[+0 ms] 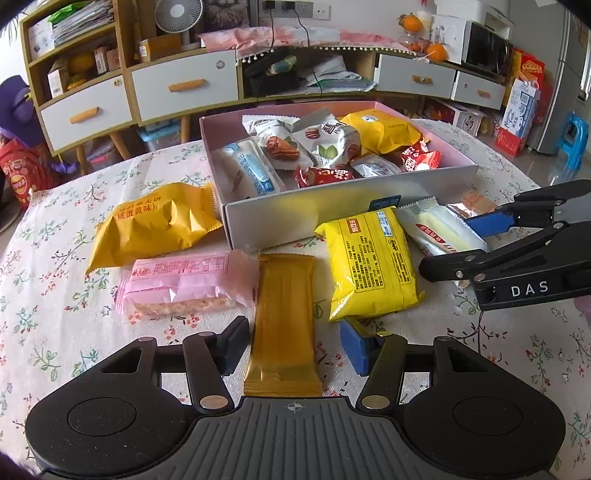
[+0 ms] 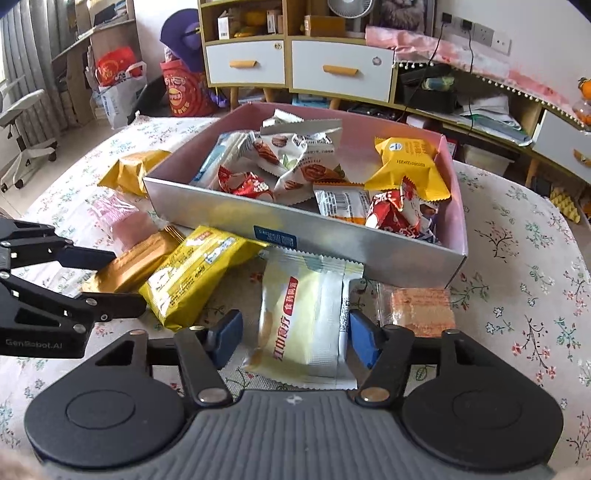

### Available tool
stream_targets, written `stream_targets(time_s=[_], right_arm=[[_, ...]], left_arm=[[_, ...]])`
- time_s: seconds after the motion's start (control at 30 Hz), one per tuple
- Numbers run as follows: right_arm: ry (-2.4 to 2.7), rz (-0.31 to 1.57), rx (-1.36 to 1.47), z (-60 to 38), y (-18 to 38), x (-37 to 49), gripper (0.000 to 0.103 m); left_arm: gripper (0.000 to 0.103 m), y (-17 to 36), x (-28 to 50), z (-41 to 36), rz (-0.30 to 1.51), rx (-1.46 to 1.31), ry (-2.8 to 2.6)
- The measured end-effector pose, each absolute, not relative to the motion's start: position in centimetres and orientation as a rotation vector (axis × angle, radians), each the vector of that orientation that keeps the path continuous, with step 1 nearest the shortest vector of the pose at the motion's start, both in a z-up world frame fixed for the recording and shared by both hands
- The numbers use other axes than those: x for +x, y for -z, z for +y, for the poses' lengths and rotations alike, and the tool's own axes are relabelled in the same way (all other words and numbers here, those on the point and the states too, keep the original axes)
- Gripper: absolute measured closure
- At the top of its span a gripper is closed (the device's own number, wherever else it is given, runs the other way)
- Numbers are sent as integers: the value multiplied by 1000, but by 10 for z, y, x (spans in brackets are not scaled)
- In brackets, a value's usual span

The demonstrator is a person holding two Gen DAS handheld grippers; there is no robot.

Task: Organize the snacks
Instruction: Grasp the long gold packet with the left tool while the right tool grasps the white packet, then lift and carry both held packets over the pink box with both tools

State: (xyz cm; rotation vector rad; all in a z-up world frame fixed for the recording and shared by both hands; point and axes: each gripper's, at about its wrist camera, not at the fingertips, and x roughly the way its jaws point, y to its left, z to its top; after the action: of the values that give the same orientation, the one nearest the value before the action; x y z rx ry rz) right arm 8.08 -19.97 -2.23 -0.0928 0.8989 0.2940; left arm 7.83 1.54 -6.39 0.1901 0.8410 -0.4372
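Observation:
A golden bar [image 1: 284, 295] lies on the floral tablecloth between the fingers of my left gripper [image 1: 295, 345], whose pads stand clear of it on both sides. My right gripper [image 2: 295, 341] straddles a white and yellow packet [image 2: 303, 325] lying flat; its left pad is off the wrapper. The pink-lined box [image 1: 332, 206] behind holds several snack packets. Next to the golden bar lie a pink bar [image 1: 184, 284], a puffy orange packet [image 1: 155, 225] and a flat yellow packet [image 1: 373, 262]. A clear-wrapped orange wafer [image 2: 417, 310] sits by the box's near right corner.
The table's edge runs just behind the box. Beyond it stand a low cabinet with white drawers [image 1: 184, 85], a fan [image 1: 177, 14] and shelves. The right gripper [image 1: 465, 243] reaches in from the right in the left wrist view.

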Motion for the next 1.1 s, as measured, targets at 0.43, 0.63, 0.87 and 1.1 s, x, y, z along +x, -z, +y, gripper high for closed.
stream_targets(time_s=[0.43,0.63,0.87,1.1], right_arm=[[-301,905,-115,-202,15,74,59],[-293,898,-110,-204,8,71,59],[-272,922,-104,-206,3,70,59],[-252,938,-108,-204,0,69,59]], left_arm=[[72,60,76,15,876,205,434],[74,56,70,19,919,211,423],[69,53,64,27,961,219,401],[63,57,66,19,938,223,385]])
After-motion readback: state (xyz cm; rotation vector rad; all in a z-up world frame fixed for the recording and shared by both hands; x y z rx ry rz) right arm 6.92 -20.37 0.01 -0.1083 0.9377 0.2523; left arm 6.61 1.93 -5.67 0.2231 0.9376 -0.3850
